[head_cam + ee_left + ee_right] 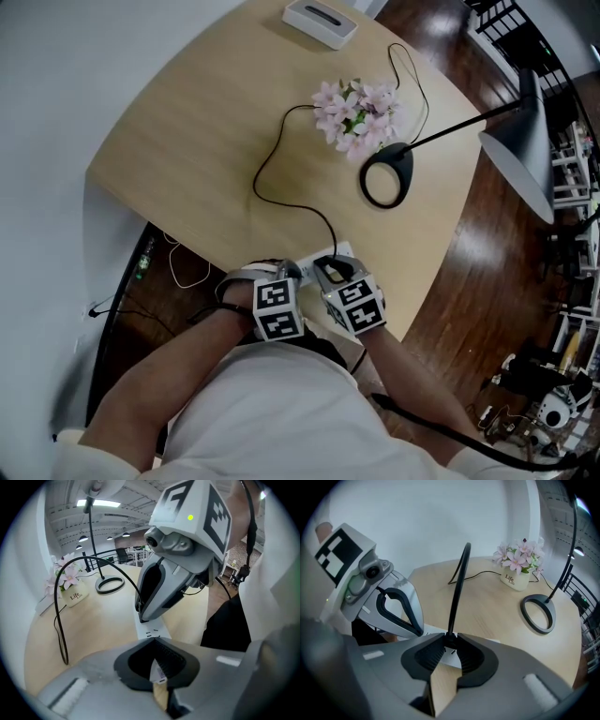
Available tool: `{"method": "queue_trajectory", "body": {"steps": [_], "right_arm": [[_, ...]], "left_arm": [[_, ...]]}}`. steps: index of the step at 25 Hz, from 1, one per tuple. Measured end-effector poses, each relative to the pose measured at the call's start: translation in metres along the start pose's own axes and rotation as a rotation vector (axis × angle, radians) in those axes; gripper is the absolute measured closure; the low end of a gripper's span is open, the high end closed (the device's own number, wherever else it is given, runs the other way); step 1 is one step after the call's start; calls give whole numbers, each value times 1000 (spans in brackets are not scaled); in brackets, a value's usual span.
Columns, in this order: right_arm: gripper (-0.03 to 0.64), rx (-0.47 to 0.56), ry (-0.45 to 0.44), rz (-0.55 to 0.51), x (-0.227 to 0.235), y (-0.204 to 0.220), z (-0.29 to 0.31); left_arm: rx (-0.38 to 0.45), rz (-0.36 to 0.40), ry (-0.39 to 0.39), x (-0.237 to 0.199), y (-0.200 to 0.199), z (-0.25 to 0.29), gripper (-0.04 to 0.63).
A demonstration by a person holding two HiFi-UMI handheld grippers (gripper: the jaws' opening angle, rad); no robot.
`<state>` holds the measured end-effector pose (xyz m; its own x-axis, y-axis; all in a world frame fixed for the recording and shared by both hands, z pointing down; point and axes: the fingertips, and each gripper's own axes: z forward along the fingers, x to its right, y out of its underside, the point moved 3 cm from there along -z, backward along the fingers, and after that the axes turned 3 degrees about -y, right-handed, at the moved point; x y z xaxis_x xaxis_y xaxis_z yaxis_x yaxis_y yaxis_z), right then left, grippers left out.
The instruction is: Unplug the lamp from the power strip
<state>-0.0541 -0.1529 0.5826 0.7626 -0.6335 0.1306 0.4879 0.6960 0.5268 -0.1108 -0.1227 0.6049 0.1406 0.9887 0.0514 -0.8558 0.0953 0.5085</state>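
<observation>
Head view: both grippers sit close together at the near edge of the table (187,141). The left gripper (284,274) and right gripper (334,270) are over the white power strip (342,249), which they mostly cover. The lamp (386,174) stands further back on its ring base, shade out past the table edge. Its black cord (256,183) loops across the wood and drops in at the strip. Pink flowers (356,112) are just beside the lamp base, and a white box (321,22) is at the far edge.

Left gripper view: we note the jaws narrow, tips nearly meeting right over the end of the strip. We see strip and wood through the slit between them, nothing clearly pinched. The right gripper is planted on the strip just ahead.

Right gripper view: jaws pinched onto the lamp plug (450,641), cord rising straight up from between the tips. The plug sits at the strip's face.
</observation>
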Motion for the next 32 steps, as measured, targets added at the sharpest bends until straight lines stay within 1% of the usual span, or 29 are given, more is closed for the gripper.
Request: {"method": "queue_trajectory", "body": {"steps": [4,7,10,12,15,20,23,29,32], "right_arm": [[531,-15,-6,-1,0,-2,1],[532,-9,-9,-8,-1,-4,-1],[532,60,2,-56,-3,-26,-17],[532,96,6,-83,-1,-46,-29],[532,114,3,-56,12,-57,-39],[531,71,35,-30,46,-36,-52],[531,25,43,-24,66,-16,-53],[531,-77,21,-8,102,23,-43],[529,-123,6,-34,112,37,-34]], "left_arm": [[-25,20,-7,0,0,0,595],[-45,52,-17,1,-2,1,595],[-59,48,-4,-1,-2,2,595],[-58,30,6,-2,0,2,595],[-64,14,15,-2,2,3,594],[-79,10,17,-1,2,2,594],[-81,-13,17,-1,2,1,594],[-112,-63,11,-2,3,1,594],[-129,-73,1,-2,2,2,592]]}}
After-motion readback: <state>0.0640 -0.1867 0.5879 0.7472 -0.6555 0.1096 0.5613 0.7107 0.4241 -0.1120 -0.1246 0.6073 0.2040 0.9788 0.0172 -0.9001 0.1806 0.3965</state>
